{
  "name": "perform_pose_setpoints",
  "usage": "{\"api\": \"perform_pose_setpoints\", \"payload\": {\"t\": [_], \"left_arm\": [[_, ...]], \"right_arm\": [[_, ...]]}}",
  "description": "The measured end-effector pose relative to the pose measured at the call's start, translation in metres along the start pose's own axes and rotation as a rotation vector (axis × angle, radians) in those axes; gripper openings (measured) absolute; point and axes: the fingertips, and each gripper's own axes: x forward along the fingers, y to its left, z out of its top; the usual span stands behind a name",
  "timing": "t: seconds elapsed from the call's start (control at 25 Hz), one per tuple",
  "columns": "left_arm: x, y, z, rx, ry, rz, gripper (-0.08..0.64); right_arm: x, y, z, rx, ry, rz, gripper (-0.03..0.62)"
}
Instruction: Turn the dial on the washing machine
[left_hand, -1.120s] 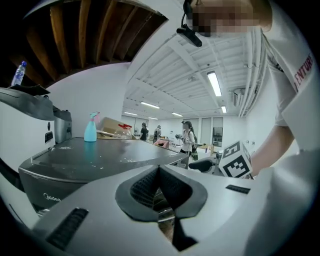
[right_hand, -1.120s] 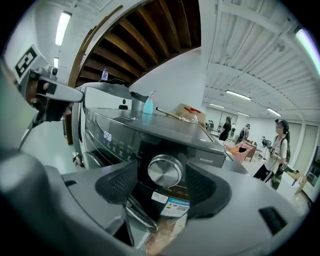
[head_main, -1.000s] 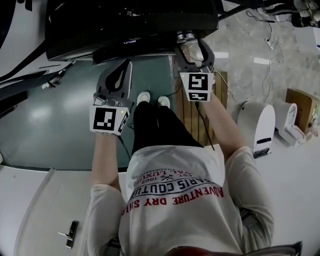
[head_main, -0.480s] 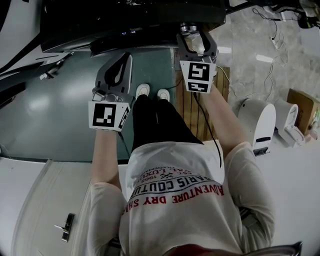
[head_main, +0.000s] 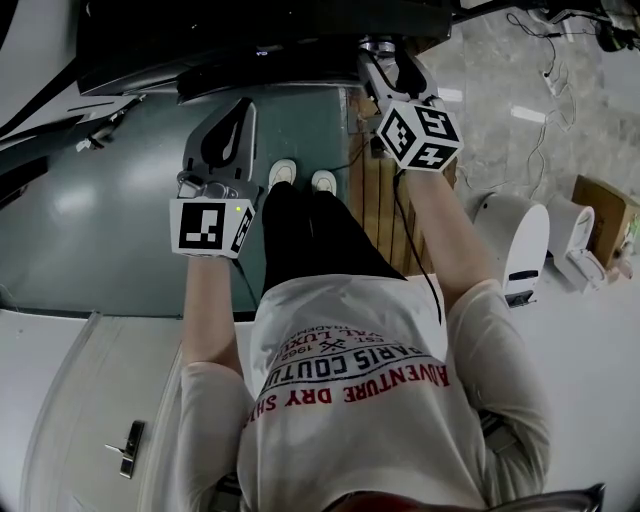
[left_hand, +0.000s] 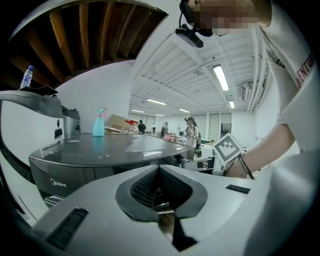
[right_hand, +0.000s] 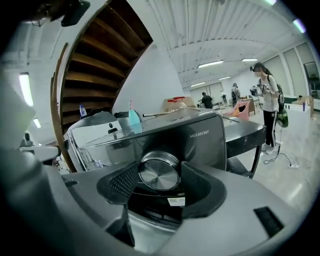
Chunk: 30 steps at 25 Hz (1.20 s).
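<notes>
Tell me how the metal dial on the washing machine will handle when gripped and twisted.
The dial looks like rigid brushed metal, so it probably won't give under the right tongs. Its smooth rim may slip in their grip. Set in the washing machine's panel, it should only rotate, not lift off.

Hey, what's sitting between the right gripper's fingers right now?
The silver dial fills that gap, with both fingers against its rim; the right gripper view shows it.
</notes>
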Motion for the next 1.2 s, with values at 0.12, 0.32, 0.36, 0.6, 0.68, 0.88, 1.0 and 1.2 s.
{"api": "perform_pose_setpoints", "payload": {"t": [0.12, 0.32, 0.36, 0.6, 0.68, 0.88, 1.0, 1.2], "left_arm": [[-0.001, -0.002, -0.001, -0.002, -0.002, 0.003, 0.015], [-0.003, -0.002, -0.005, -0.001, 0.005, 0.005, 0.015], [-0.004, 0.000, -0.006, -0.004, 0.006, 0.008, 0.015], [-0.013, 0.002, -0.021, -0.026, 0.036, 0.045, 0.015], [-0.013, 0.003, -0.021, -0.025, 0.031, 0.051, 0.015], [-0.013, 0.004, -0.019, -0.011, 0.016, 0.040, 0.015], [-0.014, 0.006, -0.015, 0.009, 0.006, 0.038, 0.015], [-0.018, 0.005, -0.013, 0.002, -0.002, 0.039, 0.015]], "right_arm": [[0.000, 0.000, 0.000, -0.011, 0.004, 0.007, 0.281], [-0.001, 0.001, 0.000, -0.122, 0.017, 0.000, 0.279], [-0.003, 0.002, 0.002, -0.190, 0.007, -0.018, 0.279], [-0.008, 0.018, -0.003, -0.632, -0.034, -0.125, 0.282], [-0.003, 0.014, -0.008, -0.671, -0.016, -0.157, 0.282], [-0.001, 0.011, -0.013, -0.707, 0.004, -0.206, 0.281], [0.000, 0.011, -0.011, -0.647, 0.011, -0.197, 0.279], [0.000, 0.008, -0.008, -0.404, 0.025, -0.156, 0.279]]}}
